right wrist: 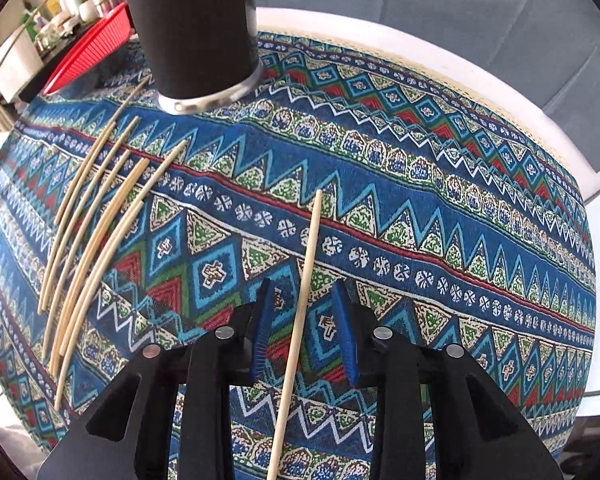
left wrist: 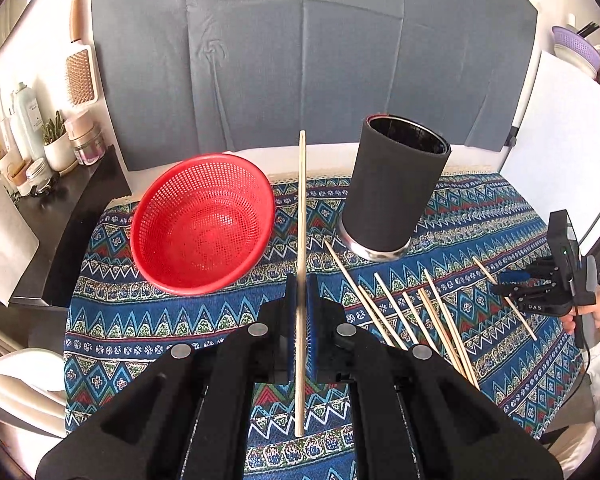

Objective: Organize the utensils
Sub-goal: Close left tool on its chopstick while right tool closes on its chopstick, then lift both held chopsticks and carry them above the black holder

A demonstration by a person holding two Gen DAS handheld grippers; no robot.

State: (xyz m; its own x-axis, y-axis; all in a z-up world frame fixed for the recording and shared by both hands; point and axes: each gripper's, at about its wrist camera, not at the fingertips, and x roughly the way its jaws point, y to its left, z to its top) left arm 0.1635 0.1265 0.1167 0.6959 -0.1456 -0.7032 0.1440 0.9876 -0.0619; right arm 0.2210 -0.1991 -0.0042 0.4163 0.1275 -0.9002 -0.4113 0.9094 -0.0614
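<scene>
On the desk (left wrist: 204, 344), the black cylindrical holder (left wrist: 396, 184) stands toward the far edge. The left hand-held gripper (left wrist: 301, 308) pinches one chopstick (left wrist: 301, 216), lifted and probably bound for the holder. The right hand-held gripper (right wrist: 305, 328), spread, straddles a lone chopstick (right wrist: 306, 264); closing comes next.

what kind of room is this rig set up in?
Probably a home, not a lab. A patterned tablecloth covers the table, toiletry bottles and a hairbrush sit on a side shelf, and a purple colander with dishes stands at the far right.
</scene>
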